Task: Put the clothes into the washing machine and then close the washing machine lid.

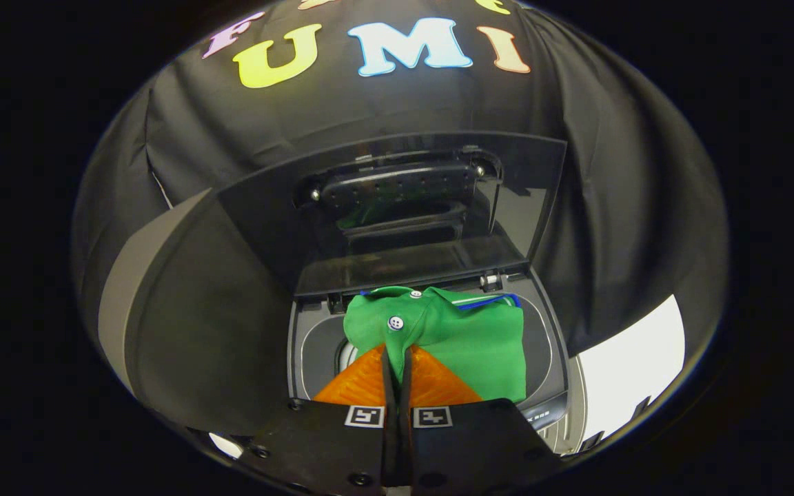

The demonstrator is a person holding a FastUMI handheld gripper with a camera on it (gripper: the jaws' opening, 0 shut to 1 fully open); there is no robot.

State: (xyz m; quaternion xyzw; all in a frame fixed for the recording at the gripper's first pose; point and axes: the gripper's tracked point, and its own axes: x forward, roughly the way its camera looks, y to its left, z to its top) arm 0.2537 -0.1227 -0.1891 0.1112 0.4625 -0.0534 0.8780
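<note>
A green shirt (466,344) with white buttons and a blue-and-white trimmed collar hangs over the open top of the dark washing machine (548,358). My gripper (395,358) is shut on the shirt's button placket, with both fingers (362,386) pressed together on the cloth. The shirt covers most of the tub opening; a bit of the metal drum (347,355) shows to its left. The machine's dark see-through lid (397,207) stands raised behind the shirt, hinged at the back.
Black booth cloth hangs behind and to both sides of the machine. A grey panel (128,275) stands at the left. A bright white surface (635,372) lies to the right of the machine.
</note>
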